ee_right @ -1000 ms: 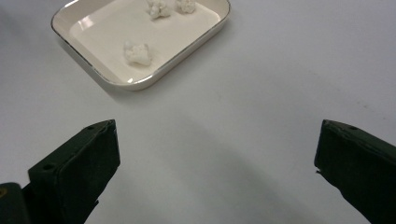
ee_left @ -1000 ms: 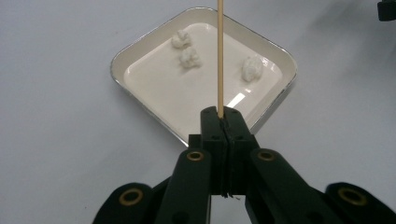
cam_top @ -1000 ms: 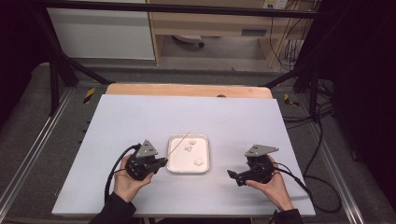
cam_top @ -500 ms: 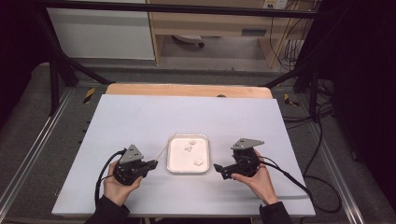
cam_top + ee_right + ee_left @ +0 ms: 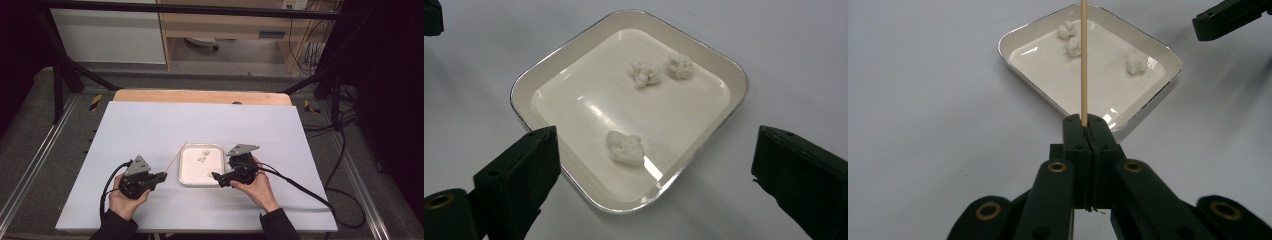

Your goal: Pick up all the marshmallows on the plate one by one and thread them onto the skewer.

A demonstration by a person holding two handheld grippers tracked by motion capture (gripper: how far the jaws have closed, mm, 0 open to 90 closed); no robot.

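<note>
A white square tray [image 5: 192,172] lies near the table's front and holds three white lumps. Two lumps [image 5: 644,73] sit together at the far side and one lump [image 5: 625,147] lies nearer the right gripper. My left gripper [image 5: 164,175] is left of the tray, shut on a thin wooden skewer [image 5: 1083,60]. The skewer [image 5: 175,158] slants up toward the tray's far left corner. My right gripper [image 5: 215,176] is at the tray's front right edge. In the right gripper view it [image 5: 651,145] is open wide, with the near lump and the tray [image 5: 589,110] between its jaws.
The pale table top [image 5: 150,125] spreads wide around the tray, with a wooden strip [image 5: 200,96] along its far edge. Cables [image 5: 300,190] trail from both grippers toward the front. Black frame bars stand at the back and sides.
My right gripper has slid left up to the tray's edge. My left gripper has drawn back a little to the left and toward the front, still holding the skewer.
</note>
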